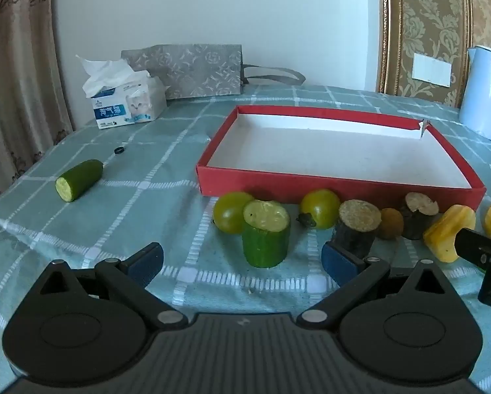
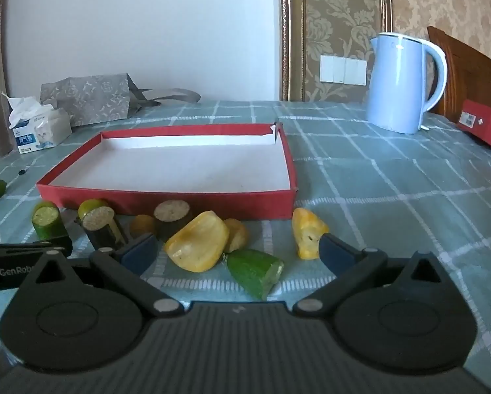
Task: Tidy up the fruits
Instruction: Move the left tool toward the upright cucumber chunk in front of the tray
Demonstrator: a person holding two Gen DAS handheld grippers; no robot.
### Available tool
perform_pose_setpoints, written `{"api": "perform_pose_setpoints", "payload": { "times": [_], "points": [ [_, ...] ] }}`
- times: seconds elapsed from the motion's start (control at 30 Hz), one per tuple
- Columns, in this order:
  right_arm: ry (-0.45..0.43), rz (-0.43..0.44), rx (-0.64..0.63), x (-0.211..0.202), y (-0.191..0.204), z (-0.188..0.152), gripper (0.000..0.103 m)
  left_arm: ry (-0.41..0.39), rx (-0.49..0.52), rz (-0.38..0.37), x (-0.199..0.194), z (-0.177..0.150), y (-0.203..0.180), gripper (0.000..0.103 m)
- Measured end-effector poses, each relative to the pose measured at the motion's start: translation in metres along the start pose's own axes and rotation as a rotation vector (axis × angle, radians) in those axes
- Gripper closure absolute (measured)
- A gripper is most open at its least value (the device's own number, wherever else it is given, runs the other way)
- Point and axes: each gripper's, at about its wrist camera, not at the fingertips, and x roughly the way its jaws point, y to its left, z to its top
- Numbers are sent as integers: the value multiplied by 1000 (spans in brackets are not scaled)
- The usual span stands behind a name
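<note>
A shallow red box [image 1: 311,187] [image 2: 166,202] with a white bottom lies on the checked tablecloth. Fruit pieces line its near side. My left gripper [image 1: 242,262] is open, with an upright cucumber stub [image 1: 266,233] standing between and just beyond its fingertips. Two green tomatoes [image 1: 229,211] [image 1: 321,207], dark sugarcane stubs [image 1: 355,226] [image 1: 419,211] and a yellow jackfruit piece [image 1: 449,229] sit nearby. My right gripper [image 2: 237,249] is open around a jackfruit piece [image 2: 197,246] and a lying cucumber piece [image 2: 255,271]. Another jackfruit piece [image 2: 307,233] touches its right fingertip.
A cucumber end [image 1: 79,180] lies apart at the left. A tissue box [image 1: 125,105] and a grey bag [image 1: 192,69] stand at the back left. A blue kettle [image 2: 406,82] stands at the back right, a red lid [image 2: 485,128] beyond it.
</note>
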Motion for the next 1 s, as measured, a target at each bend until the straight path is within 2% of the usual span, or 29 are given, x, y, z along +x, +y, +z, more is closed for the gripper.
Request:
{"api": "perform_pose_setpoints", "payload": {
  "times": [0.33,0.57,0.77,1.0],
  "points": [
    [-12,-18,6,6,-4,-3,0,-34,-46,-5,-2,-2,15,0],
    [-51,-8,-3,3,-1,-5,0,0,-70,-47,8,0,26,0],
    [-38,-1,22,7,-4,-6,0,6,-36,-45,15,4,19,0],
    [-28,8,27,9,-5,-7,0,27,-46,-43,22,7,15,0]
  ]
}}
